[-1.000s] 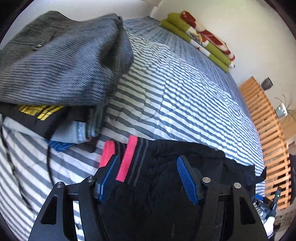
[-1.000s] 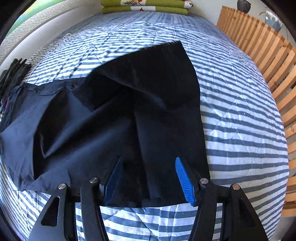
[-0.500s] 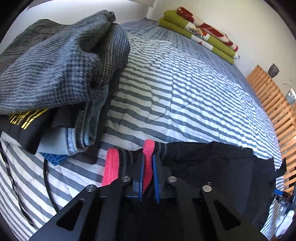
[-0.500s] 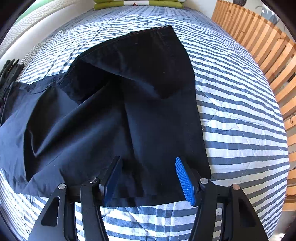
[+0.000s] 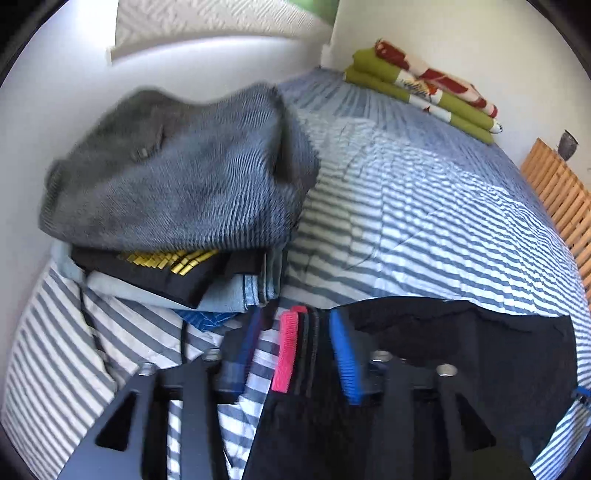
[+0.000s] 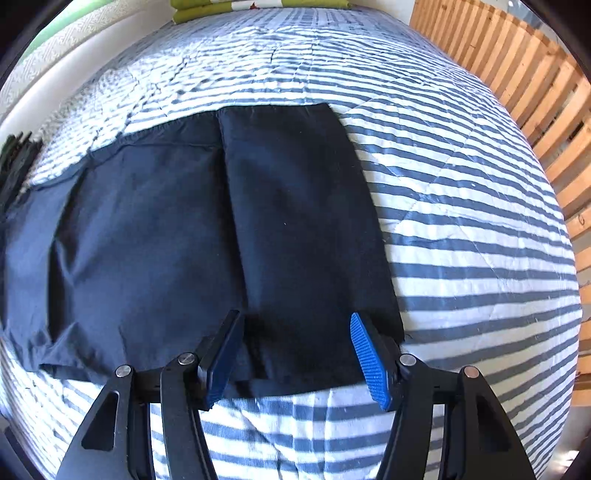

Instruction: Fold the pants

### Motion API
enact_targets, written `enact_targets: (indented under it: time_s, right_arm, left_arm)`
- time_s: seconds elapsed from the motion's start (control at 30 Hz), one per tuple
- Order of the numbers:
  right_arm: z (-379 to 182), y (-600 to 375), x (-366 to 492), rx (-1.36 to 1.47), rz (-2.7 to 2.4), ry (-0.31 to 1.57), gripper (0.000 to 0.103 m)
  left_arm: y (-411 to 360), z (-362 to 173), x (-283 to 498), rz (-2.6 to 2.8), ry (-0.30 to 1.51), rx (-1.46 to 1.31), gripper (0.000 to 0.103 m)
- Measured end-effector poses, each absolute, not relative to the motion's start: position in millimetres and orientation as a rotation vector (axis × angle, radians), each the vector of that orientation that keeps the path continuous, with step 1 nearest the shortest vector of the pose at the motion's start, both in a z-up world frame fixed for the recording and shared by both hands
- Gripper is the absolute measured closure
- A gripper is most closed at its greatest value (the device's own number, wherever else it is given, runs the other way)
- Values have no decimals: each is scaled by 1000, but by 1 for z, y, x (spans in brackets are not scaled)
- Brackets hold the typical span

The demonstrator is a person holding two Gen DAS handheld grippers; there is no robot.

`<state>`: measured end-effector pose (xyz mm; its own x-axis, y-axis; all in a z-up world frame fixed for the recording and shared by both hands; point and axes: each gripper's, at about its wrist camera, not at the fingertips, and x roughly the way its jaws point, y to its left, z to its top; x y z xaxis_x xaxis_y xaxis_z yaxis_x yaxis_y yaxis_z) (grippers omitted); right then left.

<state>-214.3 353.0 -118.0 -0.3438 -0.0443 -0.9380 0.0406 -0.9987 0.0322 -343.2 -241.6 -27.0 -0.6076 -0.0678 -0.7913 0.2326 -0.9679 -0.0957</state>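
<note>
Striped bed [image 6: 461,206], white wall [image 5: 480,44], slatted wood frame [image 6: 524,85], daylight

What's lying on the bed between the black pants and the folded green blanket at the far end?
Nothing: the right wrist view shows only bare striped bedspread between the black pants and the folded green blanket.

Pants [image 6: 229,236]: black, thin fabric; laid flat on the striped bed, one leg folded over the other; waistband [image 5: 295,347] ribbed, edged in pink, seen at the left end.
</note>
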Motion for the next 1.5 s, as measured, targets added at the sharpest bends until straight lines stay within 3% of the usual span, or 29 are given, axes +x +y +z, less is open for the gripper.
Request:
enact_targets:
  time_s: [0.1, 0.3, 0.57, 0.67, 0.73, 0.77, 0.8, 0.83, 0.9, 1.13, 1.33, 1.4, 1.47, 1.5]
  right_arm:
    - [-103, 382, -206, 1734, -2597, -158, 47]
    - [-104, 415, -219, 1799, -2599, -353, 47]
    - [-129, 417, -219, 1901, -2548, -355, 47]
    - [-128, 415, -221, 1896, -2563, -338, 49]
    - [-128, 412, -221, 1896, -2577, -305, 60]
    - [-127, 410, -223, 1890, -2574, -292, 65]
    - [-126, 409, -222, 1882, -2561, -298, 77]
    - [-125, 411, -222, 1890, -2555, -299, 87]
    - [-119, 407, -221, 1889, -2579, -242, 97]
    - [-112, 415, -208, 1871, -2534, -294, 98]
    - [-126, 411, -216, 1927, -2576, -227, 102]
    - [-121, 414, -219, 1881, -2595, -253, 101]
    - [-116, 421, -224, 1838, -2590, -327, 90]
    - [-115, 424, -227, 1807, -2573, -369, 66]
  left_arm:
    - [-203, -5, -321, -2795, 176, 1303, 53]
    - [-46, -3, -281, -3080, -267, 1469, 53]
    - [130, -57, -228, -3183, -999, 1632, 53]
    - [151, -87, -227, -3110, -1066, 1747, 53]
    - [160, -102, -233, -3053, -1120, 1737, 55]
    - [162, -108, -236, -3044, -1094, 1773, 80]
    - [164, -113, -241, -3045, -1051, 1804, 98]
    - [163, -111, -244, -3059, -1000, 1812, 98]
    - [161, -106, -244, -3081, -975, 1814, 100]
    - [152, -98, -226, -3088, -1106, 1776, 100]
    - [151, -107, -232, -3051, -1104, 1822, 85]
    - [147, -100, -229, -3107, -1044, 1822, 70]
    - [144, -92, -228, -3154, -972, 1799, 56]
    - [144, -91, -227, -3169, -955, 1785, 52]
